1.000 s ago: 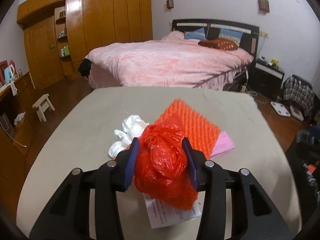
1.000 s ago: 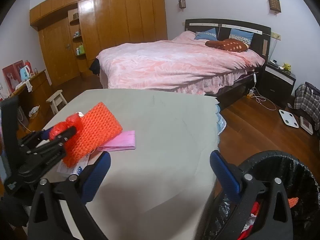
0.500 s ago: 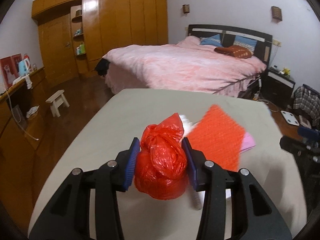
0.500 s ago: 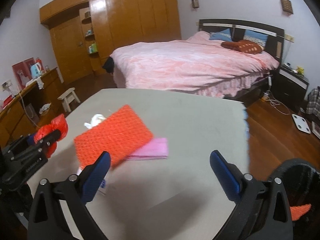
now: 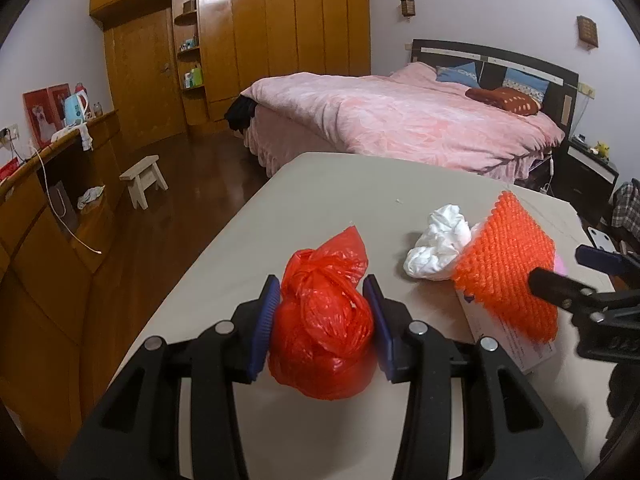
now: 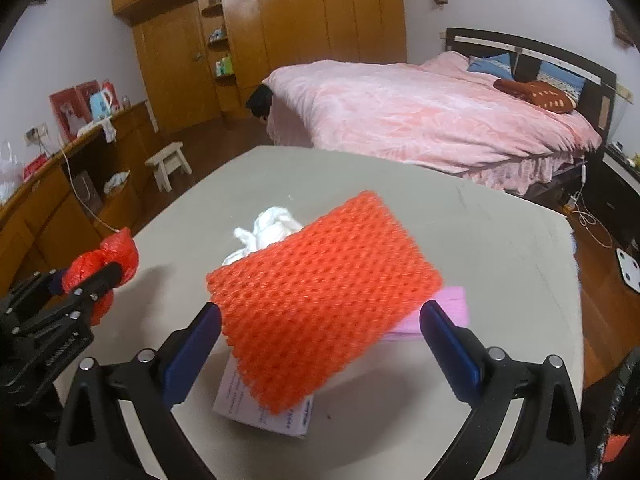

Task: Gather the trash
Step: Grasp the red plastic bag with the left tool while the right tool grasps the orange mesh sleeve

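A long wooden wardrobe [image 5: 256, 44] lines the far wall, and a bed [image 5: 404, 120] under a pink cover fills the room behind the work area. Nearer, a pale grey worktop [image 6: 500, 264] carries the trash. A low wooden counter [image 5: 48, 200] runs along the left wall, with a small wooden stool [image 5: 145, 174] on the dark floor beside it.

On the worktop the biggest piece is an orange foam net sleeve [image 6: 324, 292], lying tilted across the other litter. Its lower end covers part of a white printed paper [image 6: 272, 412], and its right edge overlaps a pink folded sheet [image 6: 448, 312]. A crumpled white tissue [image 6: 272, 228] sits just behind the sleeve, touching its far-left edge.

The left gripper [image 5: 322, 324] is partly closed, and its blue fingers [image 5: 264, 320] press on both sides of a knotted red plastic bag [image 5: 324, 328], which hangs between them above the worktop's near-left part. In the right wrist view the same bag [image 6: 108, 268] shows at the left edge, held beside the worktop rim.

The right gripper [image 6: 320, 344] stands wide open over the net sleeve, one finger by each side of its near end; the fingers [image 6: 192, 352] grip nothing. At the bottom right of that view the black liner of a bin [image 6: 624, 420] shows, too cropped to tell its contents clearly.
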Demonstrator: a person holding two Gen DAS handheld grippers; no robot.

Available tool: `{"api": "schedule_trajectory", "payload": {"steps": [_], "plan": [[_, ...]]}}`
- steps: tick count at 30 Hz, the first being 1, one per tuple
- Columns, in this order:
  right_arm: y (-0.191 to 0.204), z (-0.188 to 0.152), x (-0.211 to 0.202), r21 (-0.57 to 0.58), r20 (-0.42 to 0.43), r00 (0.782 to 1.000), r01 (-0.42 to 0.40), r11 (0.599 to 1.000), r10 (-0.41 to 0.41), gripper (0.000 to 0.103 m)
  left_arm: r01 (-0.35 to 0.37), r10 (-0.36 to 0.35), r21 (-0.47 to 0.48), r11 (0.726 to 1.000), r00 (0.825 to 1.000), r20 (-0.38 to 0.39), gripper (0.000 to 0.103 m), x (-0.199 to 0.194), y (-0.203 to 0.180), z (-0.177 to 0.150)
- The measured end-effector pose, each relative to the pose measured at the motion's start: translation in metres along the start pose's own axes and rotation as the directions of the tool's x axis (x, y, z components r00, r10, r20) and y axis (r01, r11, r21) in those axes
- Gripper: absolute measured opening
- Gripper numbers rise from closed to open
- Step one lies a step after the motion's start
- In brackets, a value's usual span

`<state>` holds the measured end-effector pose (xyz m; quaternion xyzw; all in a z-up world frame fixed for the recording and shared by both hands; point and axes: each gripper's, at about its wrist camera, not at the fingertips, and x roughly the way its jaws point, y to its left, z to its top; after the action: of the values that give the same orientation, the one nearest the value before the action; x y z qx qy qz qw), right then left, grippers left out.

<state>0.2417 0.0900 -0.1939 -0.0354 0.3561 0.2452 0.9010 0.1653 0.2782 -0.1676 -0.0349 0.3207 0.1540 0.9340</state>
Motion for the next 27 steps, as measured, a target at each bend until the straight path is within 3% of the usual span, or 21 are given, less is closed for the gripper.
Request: {"api": "schedule_trajectory", "payload": {"steps": [3,8,11,12,17,19,22,27], "plan": [[0.004,-0.004,0.011,-0.011,-0.027,1.0,0.007,1.0,-0.008,0.096,0.003,-0.003,-0.004,1.0,1.0,0.001,0.042,0.0,0.003,-0.002],[0.004,-0.01,0.021,-0.016,-0.06,0.998,-0.014,1.0,0.013,0.084,0.008,-0.008,-0.008,1.0,1.0,0.001,0.042,-0.001,0.004,-0.004],[0.005,-0.01,0.019,-0.021,-0.064,0.997,-0.039,0.999,0.037,0.071,0.01,-0.01,-0.015,1.0,1.0,0.002,0.042,-0.001,0.005,-0.004],[0.005,-0.01,0.018,-0.02,-0.067,0.996,-0.056,0.998,0.055,0.061,0.011,-0.011,-0.017,1.0,1.0,0.003,0.042,-0.001,0.006,-0.004],[0.003,-0.009,0.013,-0.018,-0.07,0.993,-0.092,0.996,0.09,0.044,0.015,-0.015,-0.023,1.0,1.0,0.004,0.042,-0.003,0.005,-0.005],[-0.001,-0.008,0.01,-0.009,-0.065,0.993,-0.099,0.995,0.098,0.029,0.016,-0.016,-0.026,1.0,1.0,0.004,0.042,-0.005,0.004,-0.005],[-0.007,-0.008,0.007,-0.009,-0.075,0.992,-0.106,0.994,0.105,0.022,0.016,-0.016,-0.022,1.0,1.0,0.006,0.042,-0.007,0.002,-0.005],[-0.015,-0.006,-0.007,-0.002,-0.055,0.993,-0.108,0.994,0.108,0.018,0.02,-0.02,-0.011,1.0,1.0,0.007,0.042,-0.015,-0.005,-0.002]]}}
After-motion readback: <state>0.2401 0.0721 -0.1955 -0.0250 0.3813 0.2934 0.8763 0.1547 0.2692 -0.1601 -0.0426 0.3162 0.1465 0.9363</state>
